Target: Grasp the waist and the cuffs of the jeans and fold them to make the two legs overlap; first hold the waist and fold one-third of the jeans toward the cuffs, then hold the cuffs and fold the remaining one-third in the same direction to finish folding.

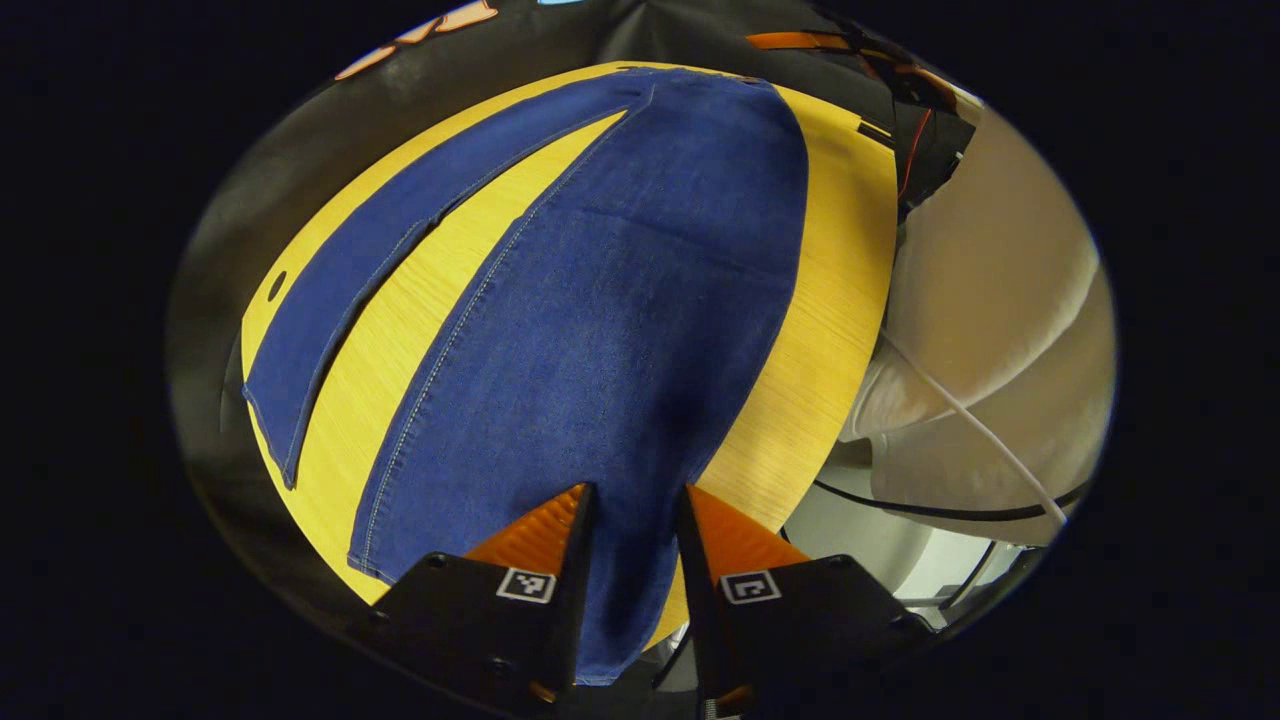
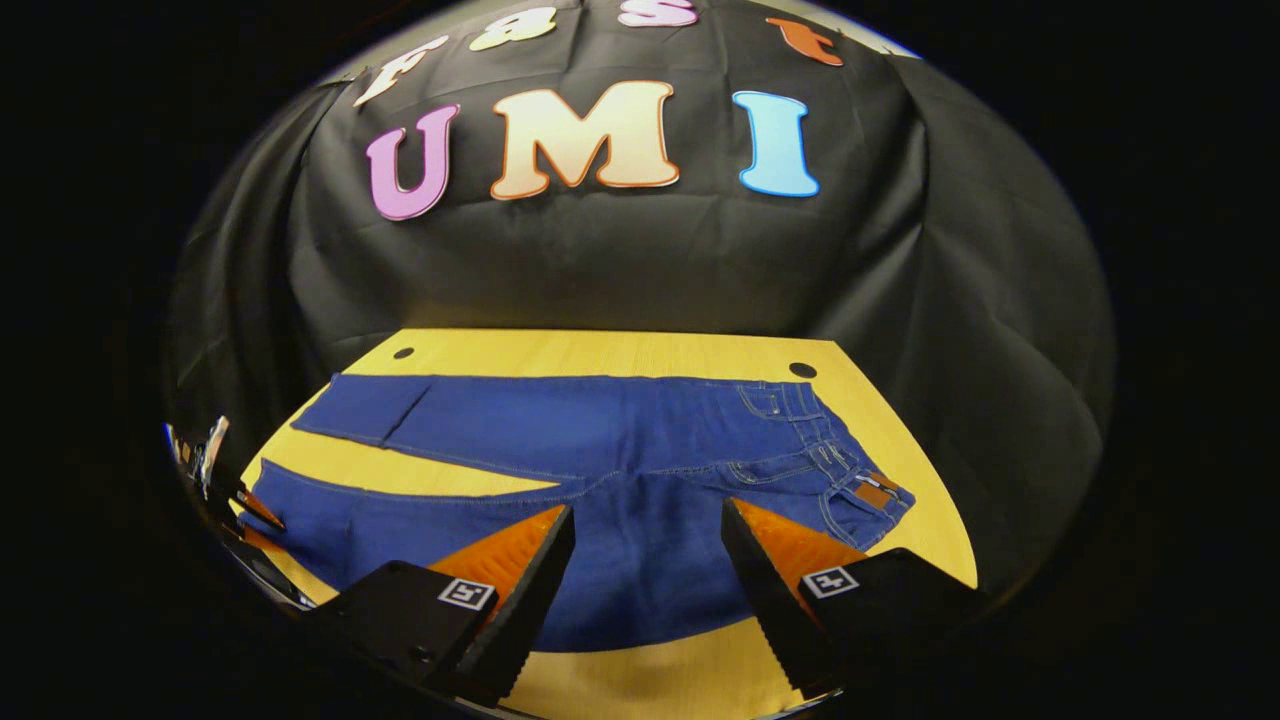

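Jeans (image 2: pixel 620 440) spread flat on desk (image 2: pixel 600 350), legs apart. Left gripper (image 1: pixel 632 500) straddling near cuff, jaws narrow; right gripper (image 2: pixel 648 520) above jeans, jaws wide.

bench (image 2: pixel 620 350): yellow wood grain, two dark round holes near far corners | wall (image 2: pixel 620 260): draped with black cloth | cables (image 1: pixel 960 410): white and black, seen beside bench edge

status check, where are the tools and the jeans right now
Left tool open, low over near leg's cuff end. Right tool open above jeans, spread flat on table, legs apart. Nothing in the way.
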Available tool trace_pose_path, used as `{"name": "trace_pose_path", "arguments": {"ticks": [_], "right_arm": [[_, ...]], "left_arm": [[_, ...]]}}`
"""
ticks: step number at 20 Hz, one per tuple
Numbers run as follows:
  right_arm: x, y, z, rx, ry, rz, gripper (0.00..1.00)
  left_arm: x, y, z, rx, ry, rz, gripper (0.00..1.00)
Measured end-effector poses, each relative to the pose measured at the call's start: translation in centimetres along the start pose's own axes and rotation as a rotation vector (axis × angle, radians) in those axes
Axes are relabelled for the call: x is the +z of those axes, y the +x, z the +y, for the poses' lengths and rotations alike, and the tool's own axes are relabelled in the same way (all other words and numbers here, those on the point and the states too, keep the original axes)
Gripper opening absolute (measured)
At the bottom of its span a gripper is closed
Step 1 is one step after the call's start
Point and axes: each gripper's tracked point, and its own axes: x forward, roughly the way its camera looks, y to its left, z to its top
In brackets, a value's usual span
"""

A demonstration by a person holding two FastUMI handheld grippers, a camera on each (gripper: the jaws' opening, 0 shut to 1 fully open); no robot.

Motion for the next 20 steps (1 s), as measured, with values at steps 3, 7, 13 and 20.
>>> {"name": "trace_pose_path", "arguments": {"ticks": [3, 7, 13, 20], "right_arm": [[-1.2, 0.6, -0.7, 0.055, -0.087, 0.043, 0.95], [-4.3, 1.0, -3.1, 0.158, -0.246, 0.159, 0.97], [-9.6, 1.5, -7.5, 0.327, -0.564, 0.369, 0.94], [-14.9, 2.8, -6.4, 0.512, -0.86, 0.518, 0.97]], "left_arm": [[0.5, 0.3, 0.4, 0.018, 0.001, 0.0, 0.31], [1.0, 0.4, 0.4, 0.002, 0.0, 0.002, 0.02], [0.9, 0.3, 0.7, -0.048, -0.053, 0.043, 0.0], [0.9, 0.4, 0.7, -0.042, -0.122, 0.041, 0.0]]}}
